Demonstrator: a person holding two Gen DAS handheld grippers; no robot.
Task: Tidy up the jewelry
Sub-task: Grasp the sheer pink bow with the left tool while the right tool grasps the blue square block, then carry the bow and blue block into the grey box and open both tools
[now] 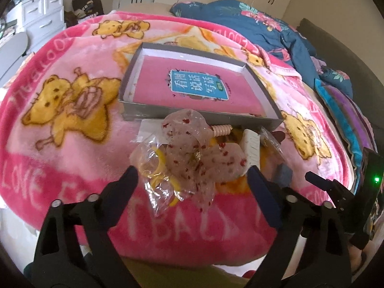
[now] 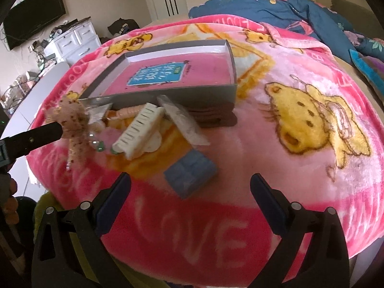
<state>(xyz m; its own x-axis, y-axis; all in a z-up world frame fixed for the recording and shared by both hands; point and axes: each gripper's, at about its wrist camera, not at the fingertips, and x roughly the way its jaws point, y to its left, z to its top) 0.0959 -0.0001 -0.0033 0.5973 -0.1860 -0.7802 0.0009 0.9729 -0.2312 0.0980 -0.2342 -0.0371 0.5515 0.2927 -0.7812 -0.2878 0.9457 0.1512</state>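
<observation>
The left gripper (image 1: 192, 175), jaws spread and released, straddles a crinkled clear plastic bag with red flecks (image 1: 199, 153) at lower centre on the pink bear-print blanket (image 1: 72, 124). The right gripper (image 2: 189, 180), jaws also released, frames a small blue box (image 2: 190, 172). Picking-up seems underway; next, clench and carry to the shallow grey tray (image 1: 144, 114).

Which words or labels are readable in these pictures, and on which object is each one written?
"LOVE": pink blanket, white letters before the right tongs.
"BAC": same blanket, left view; the rest is cut off.
Blue label inside the grey box: Chinese characters, seen upside down, not readable.
</observation>
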